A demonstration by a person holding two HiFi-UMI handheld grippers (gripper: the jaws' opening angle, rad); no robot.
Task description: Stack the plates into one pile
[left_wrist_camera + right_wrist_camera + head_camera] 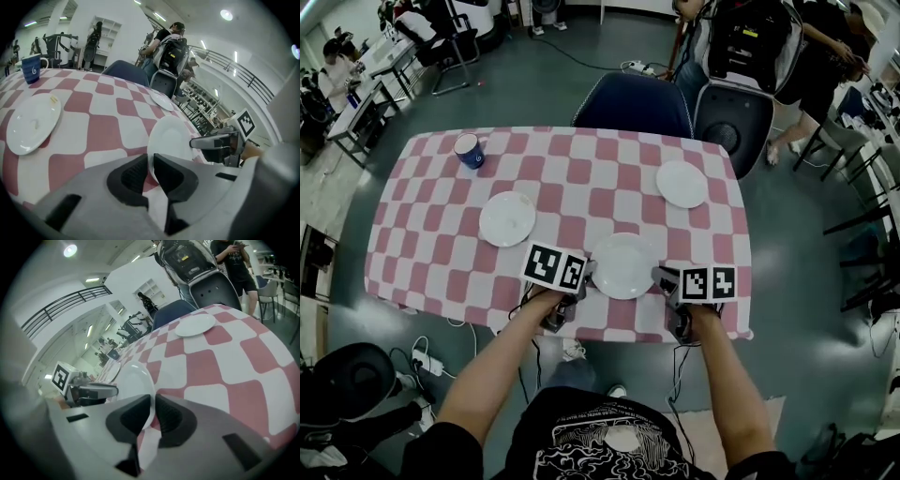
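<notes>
Three white plates are sitting on the bench [581, 173], which is covered in red and white checks. They are all apart from each other, and none is lying on another.

The near plate [623, 265] is sitting close to the near edge of the bench, about at its middle. Two hand-held grippers are holding it, one on each side. The left hand-held gripper [151, 165] is clenching on the plate's left rim, and its own view is showing the thin white edge running between its two dark pads. The right hand-held gripper [153, 408] is clenching on the opposite rim in the same way, with the white edge pressed between its pads. From these pictures I cannot judge whether the plate is resting on the bench or is raised a little off it.

The left plate [507, 218] is lying toward the left edge of the bench, well apart from the held one. The far plate [682, 184] is lying near the far right corner.

One blue mug [470, 150] is standing upright near the far left corner.

Beyond the far edge two chairs are standing side by side: one blue chair [633, 105], and one black chair [736, 122] with a bag on it.
</notes>
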